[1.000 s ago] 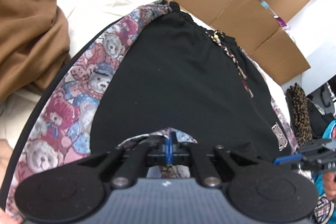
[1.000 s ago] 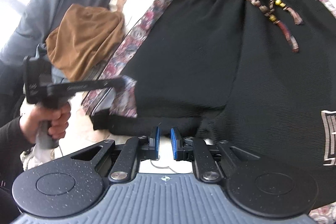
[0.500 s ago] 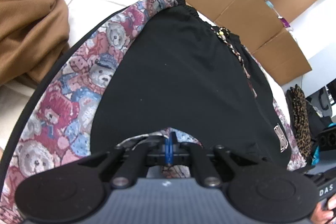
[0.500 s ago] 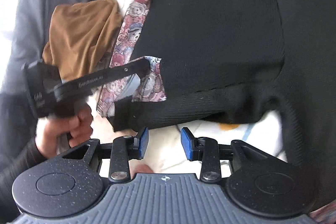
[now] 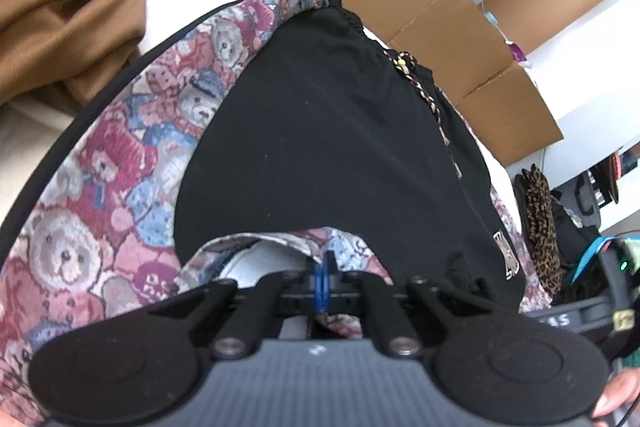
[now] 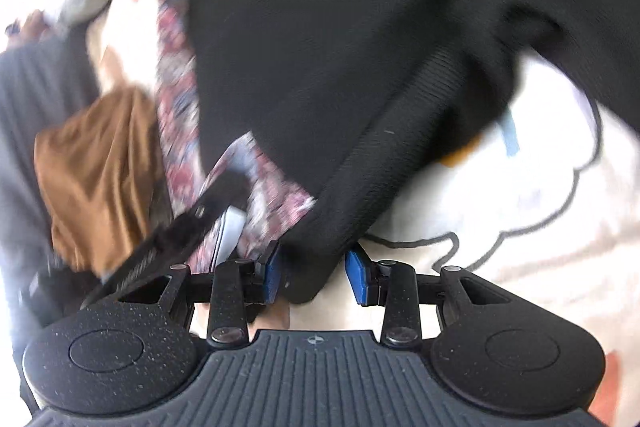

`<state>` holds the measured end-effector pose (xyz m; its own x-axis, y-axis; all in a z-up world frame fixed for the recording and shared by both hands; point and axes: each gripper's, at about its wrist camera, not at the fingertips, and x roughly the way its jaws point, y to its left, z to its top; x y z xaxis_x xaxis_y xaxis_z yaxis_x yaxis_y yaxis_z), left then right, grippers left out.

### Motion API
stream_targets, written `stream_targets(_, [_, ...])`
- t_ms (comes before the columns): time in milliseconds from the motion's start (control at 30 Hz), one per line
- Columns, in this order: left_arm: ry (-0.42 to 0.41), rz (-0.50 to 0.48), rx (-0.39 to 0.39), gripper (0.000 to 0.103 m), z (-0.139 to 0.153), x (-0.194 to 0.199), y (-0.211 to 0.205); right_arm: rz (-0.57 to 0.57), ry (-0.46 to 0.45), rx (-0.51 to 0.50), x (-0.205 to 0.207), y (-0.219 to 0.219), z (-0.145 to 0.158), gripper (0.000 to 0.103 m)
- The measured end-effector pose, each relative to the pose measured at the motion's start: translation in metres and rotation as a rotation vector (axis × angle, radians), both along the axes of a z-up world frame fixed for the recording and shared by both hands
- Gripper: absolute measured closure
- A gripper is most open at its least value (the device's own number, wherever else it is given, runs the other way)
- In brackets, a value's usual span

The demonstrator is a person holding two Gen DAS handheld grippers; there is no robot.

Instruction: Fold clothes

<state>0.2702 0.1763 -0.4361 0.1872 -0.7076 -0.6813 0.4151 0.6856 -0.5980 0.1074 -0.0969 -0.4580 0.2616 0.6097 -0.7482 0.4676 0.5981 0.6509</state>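
A: Where are the shorts (image 5: 320,147)?
B: Spread flat on the white bedding (image 6: 500,195), waistband towards the cardboard (image 5: 440,19), brown garment (image 5: 60,7) beside the bear-print side panel (image 5: 100,187).
A: Left gripper (image 5: 323,285)?
B: Pressed together, pinching the shorts' printed hem.
A: Right gripper (image 6: 316,277)?
B: Jaws parted, having just been opening; black hem corner lies between them, the left pad about touching it, unpinched

Bare cream bedsheet (image 6: 520,211) lies open right of the black shorts (image 6: 340,47); brown garment (image 6: 96,163) crowds their left.
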Motion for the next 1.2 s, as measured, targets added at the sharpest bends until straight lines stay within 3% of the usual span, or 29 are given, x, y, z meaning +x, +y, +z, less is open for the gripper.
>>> stream_targets(133, [-0.003, -0.002, -0.012, 0.102, -0.002, -0.001, 0.003, -0.115, -0.005, 0.022, -0.016, -0.003, -0.010, 0.066])
stream_targets(200, [-0.007, -0.007, -0.016, 0.102, 0.000, -0.003, 0.005, -0.150, -0.011, 0.037, -0.021, -0.003, -0.013, 0.078])
stream_targets(267, [-0.011, -0.011, -0.020, 0.102, 0.004, -0.005, 0.008, -0.155, -0.018, 0.038, -0.022, -0.006, -0.014, 0.097])
stream_targets(333, [-0.017, -0.015, -0.025, 0.102, 0.009, -0.010, 0.012, -0.134, -0.030, 0.007, -0.020, -0.009, -0.008, 0.103])
stream_targets(667, [-0.017, -0.022, -0.048, 0.101, 0.032, -0.042, 0.024, -0.006, -0.038, -0.038, -0.023, -0.026, 0.031, 0.103])
stream_targets(933, [0.080, 0.009, -0.074, 0.099, 0.037, -0.080, 0.052, 0.021, 0.009, -0.089, -0.048, -0.046, 0.050, 0.103])
stream_targets(1033, [0.116, 0.041, -0.051, 0.090, 0.033, -0.089, 0.064, 0.014, 0.026, -0.109, -0.058, -0.054, 0.049, 0.103])
stream_targets(1200, [0.141, 0.152, -0.007, 0.087, 0.026, -0.083, 0.096, 0.004, 0.045, -0.139, -0.067, -0.063, 0.047, 0.103])
